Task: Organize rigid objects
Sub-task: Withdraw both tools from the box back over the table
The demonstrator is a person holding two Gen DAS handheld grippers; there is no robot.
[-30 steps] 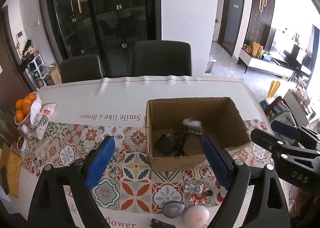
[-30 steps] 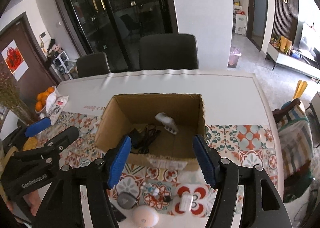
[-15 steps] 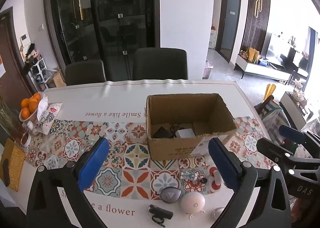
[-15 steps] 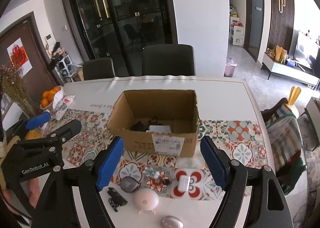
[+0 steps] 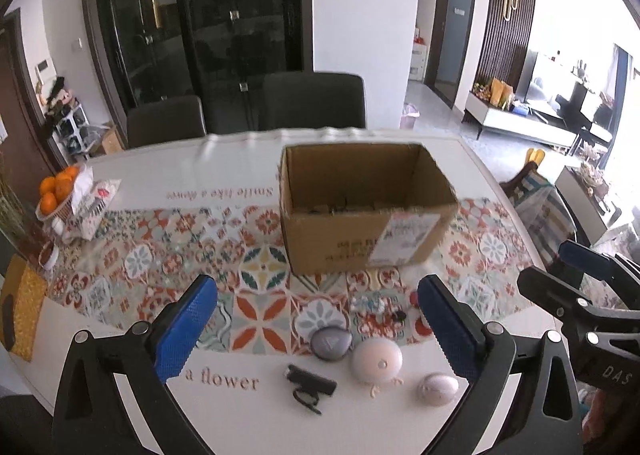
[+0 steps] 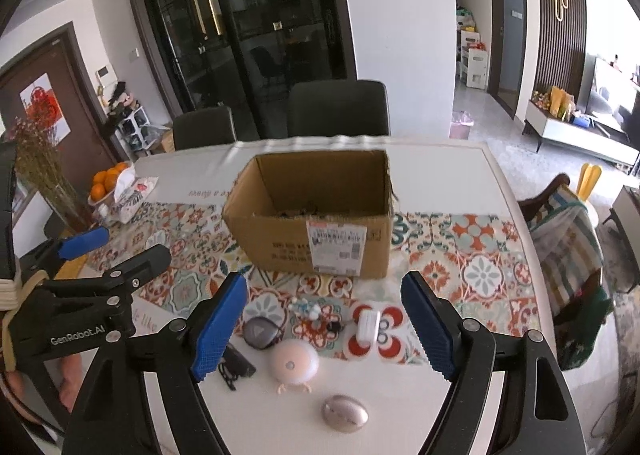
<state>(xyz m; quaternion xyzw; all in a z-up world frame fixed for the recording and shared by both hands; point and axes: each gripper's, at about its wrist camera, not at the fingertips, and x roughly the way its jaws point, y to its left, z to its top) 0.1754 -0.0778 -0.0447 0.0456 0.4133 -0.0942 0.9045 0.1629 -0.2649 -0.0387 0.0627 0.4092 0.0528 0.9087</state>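
blue-padded fingers of both grippers, left gripper (image 5: 318, 329) and right gripper (image 6: 324, 325), angle downward, spread, empty.

An open cardboard box (image 6: 316, 223) is standing upright; before it are lying a grey pebble (image 6: 262, 332), pink dome (image 6: 295, 362), white charger (image 6: 368, 324) and metallic egg (image 6: 345, 413).

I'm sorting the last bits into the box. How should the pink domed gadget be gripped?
Judging by its shape, take the pink domed gadget low across its round sides, coming from above: the dome sits flat and offers no handle. The right gripper is open.
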